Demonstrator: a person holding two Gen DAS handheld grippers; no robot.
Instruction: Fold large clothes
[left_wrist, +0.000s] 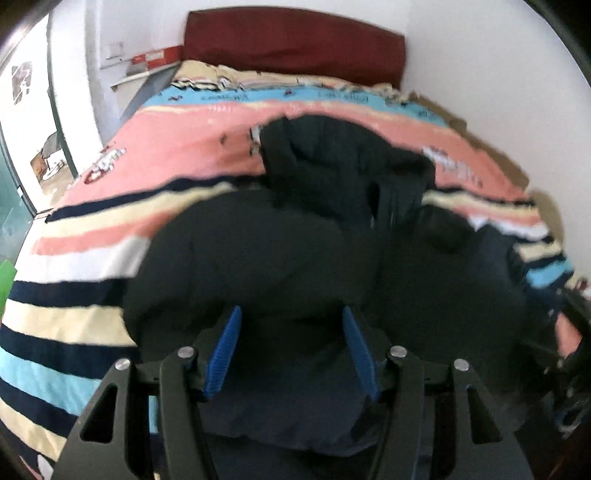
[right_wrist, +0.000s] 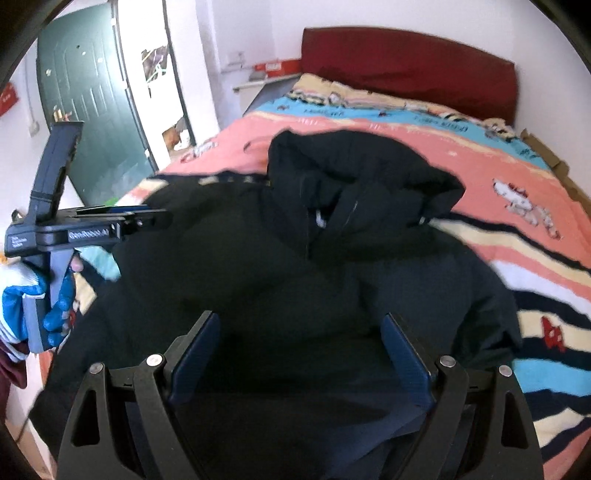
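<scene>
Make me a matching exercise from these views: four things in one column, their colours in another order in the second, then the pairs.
Things:
1. jacket
2. headboard
3. door
4. glove

Colours:
A. blue and white
B. dark red
C. black
D. dark green

Pairs: 1-C, 2-B, 3-D, 4-A

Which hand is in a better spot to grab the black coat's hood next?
Probably the right. The right gripper looks straight up the coat at the hood, jaws open wide. The left gripper sits over the coat's near side, and its jaws stand narrower.
</scene>
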